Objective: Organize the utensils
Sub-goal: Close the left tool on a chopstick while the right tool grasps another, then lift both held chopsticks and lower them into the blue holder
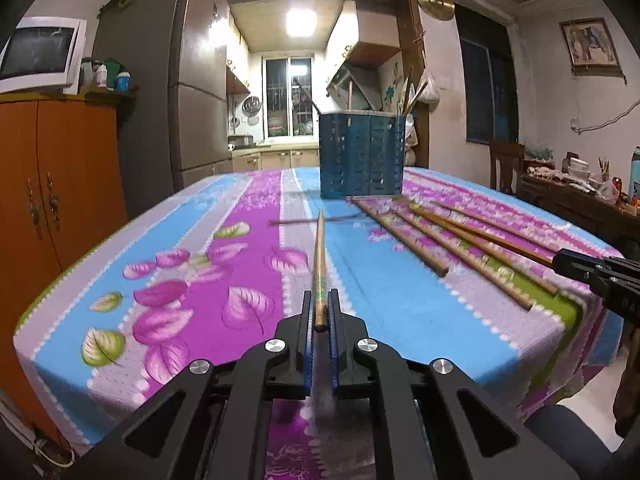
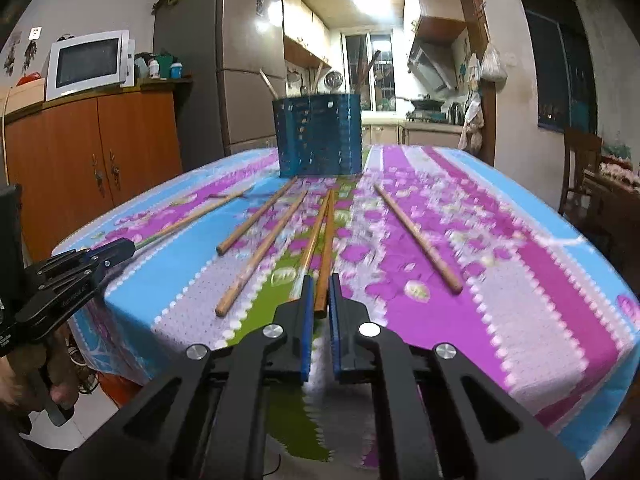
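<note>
Six wooden chopsticks [image 2: 416, 236] lie on the surface, and there is one blue basket [image 2: 318, 136] with holes at its far end. In the basket stand at least three more sticks [image 2: 266, 80]; their exact number I cannot tell. There are two tongs, the left tongs [image 1: 320, 312] and the right tongs [image 2: 320, 300], each with one of the six chopsticks between its fingers.

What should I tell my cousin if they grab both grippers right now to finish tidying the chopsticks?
Left gripper: jaws shut on a chopstick.
Right gripper: jaws shut on a second chopstick.
Blue holder: stands far across the table.
Done: a few sticks are already inside it.
Left: both held ones, then the loose chopsticks on the cloth.
</note>
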A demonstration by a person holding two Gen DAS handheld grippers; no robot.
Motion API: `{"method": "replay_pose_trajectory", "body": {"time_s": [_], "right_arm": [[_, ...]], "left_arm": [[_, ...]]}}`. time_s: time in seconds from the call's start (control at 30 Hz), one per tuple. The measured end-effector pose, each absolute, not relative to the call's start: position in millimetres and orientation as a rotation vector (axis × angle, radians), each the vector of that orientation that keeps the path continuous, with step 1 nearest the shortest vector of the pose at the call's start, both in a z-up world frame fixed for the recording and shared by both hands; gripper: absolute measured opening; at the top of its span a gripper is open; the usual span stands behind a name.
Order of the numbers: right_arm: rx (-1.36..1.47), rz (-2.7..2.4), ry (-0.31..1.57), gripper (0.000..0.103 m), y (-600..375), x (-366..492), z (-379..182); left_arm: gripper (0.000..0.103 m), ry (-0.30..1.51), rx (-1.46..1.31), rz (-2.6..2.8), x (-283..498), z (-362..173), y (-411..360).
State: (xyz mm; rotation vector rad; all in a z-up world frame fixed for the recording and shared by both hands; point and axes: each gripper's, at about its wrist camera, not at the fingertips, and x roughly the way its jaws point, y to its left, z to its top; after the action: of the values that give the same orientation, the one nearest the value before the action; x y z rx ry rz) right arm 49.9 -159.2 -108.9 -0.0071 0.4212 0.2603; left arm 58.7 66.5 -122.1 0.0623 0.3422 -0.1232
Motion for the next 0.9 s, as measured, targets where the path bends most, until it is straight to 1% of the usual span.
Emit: {"method": "replay_pose_trajectory", "body": {"time_s": [0.13,0.27,0.47,0.67,0.9], "right_arm": [[-0.025,0.256,0.357,0.005,-165,45,-79],[-0.061,0.270,0.284,0.005,-169,44,-40],[-0.112,0.319,0.226,0.005,-170,65,11],[-0.121,0.373,0.245,0.005,-172,102,50],[-0.136,0.403,0.269,0.005,-168,133,71]], "left_arm": [[0.008,0.266,0.061,-0.129,50,-89,67],[0.008,0.160,0.071,-0.158,44,-40,65],[0.008,0.086,0.084,-0.197,67,16,58],[0.008,0.101,0.118,-0.248,96,56,42],[0.008,0.241,0.109,-0.290,135,85,37]]}}
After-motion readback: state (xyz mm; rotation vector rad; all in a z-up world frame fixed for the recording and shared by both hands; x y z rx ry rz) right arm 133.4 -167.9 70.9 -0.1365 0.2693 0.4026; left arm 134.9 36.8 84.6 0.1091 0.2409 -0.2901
